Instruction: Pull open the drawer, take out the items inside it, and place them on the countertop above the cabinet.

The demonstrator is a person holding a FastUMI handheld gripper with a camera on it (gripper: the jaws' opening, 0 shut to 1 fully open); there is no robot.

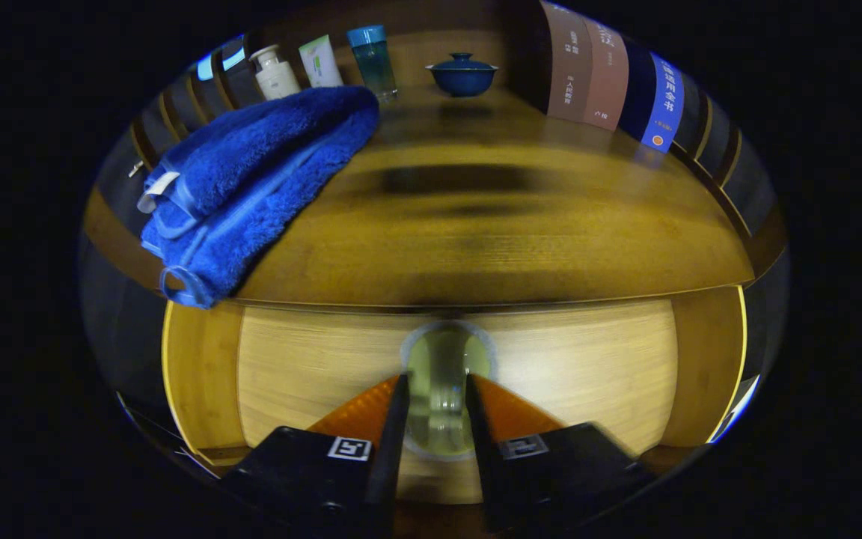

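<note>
A clear glass cup (442, 352) sits between the fingers of my gripper (437, 378), which is shut on it, one finger pressing each side. It looks sharp while the wood behind it is smeared. Beneath the cup and fingers lies the pulled-out drawer (311, 367) with its pale wooden bottom. Just beyond it runs the front edge of the countertop (491, 247). A folded blue towel (251, 180) lies on the countertop's left part, one corner hanging over the front edge.
Along the back of the countertop stand a white pump bottle (275, 72), a pale tube (320, 63), a blue-capped bottle (373, 60) and a dark blue lidded bowl (462, 73). Upright books (610, 78) line the right side. The drawer's side walls (708, 367) flank the fingers.
</note>
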